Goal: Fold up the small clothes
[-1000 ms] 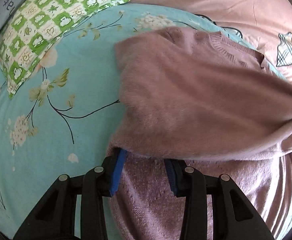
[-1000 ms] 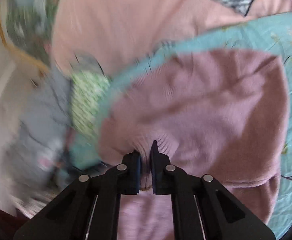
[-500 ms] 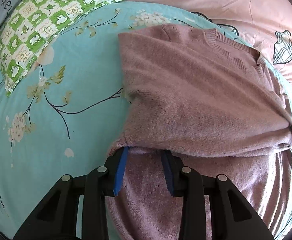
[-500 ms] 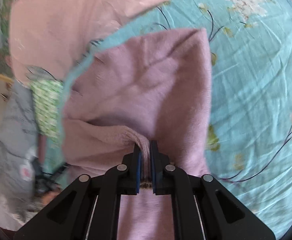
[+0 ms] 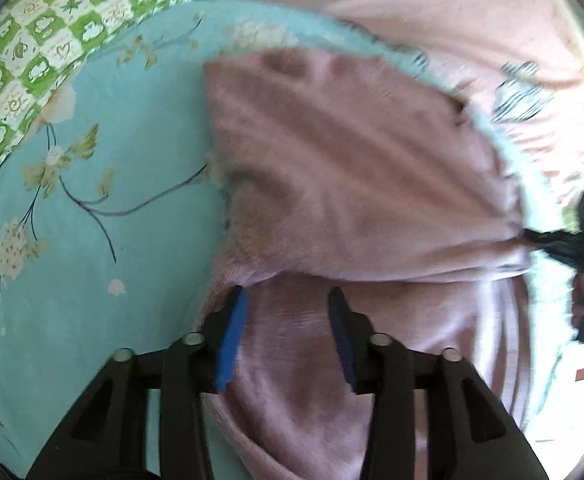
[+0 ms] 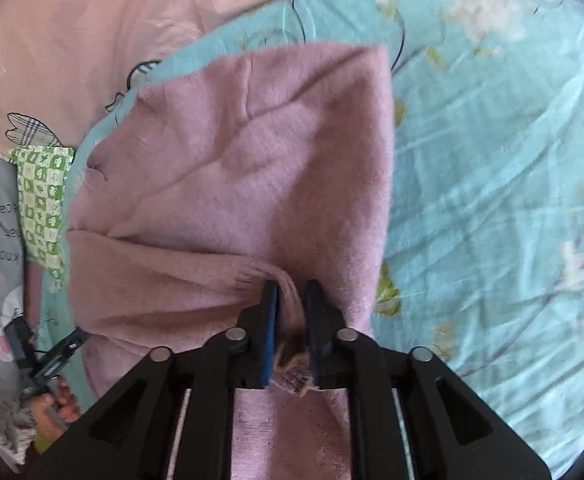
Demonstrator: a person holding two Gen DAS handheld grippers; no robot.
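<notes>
We're getting bright daylight, blowing out at the left view's right edge. Motion blur is smearing the far sweater (image 5: pixel 352 152); fisheye is bending the edges.

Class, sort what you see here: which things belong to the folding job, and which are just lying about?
Job:
sweater
right gripper, pinching its fabric
left gripper, open over it

Lying about:
floral sheet
checked pillow
pink quilt

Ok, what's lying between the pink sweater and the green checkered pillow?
In the left wrist view, only the teal floral bedsheet lies between the pink sweater and the green checkered pillow; nothing else sits on that stretch.
</notes>
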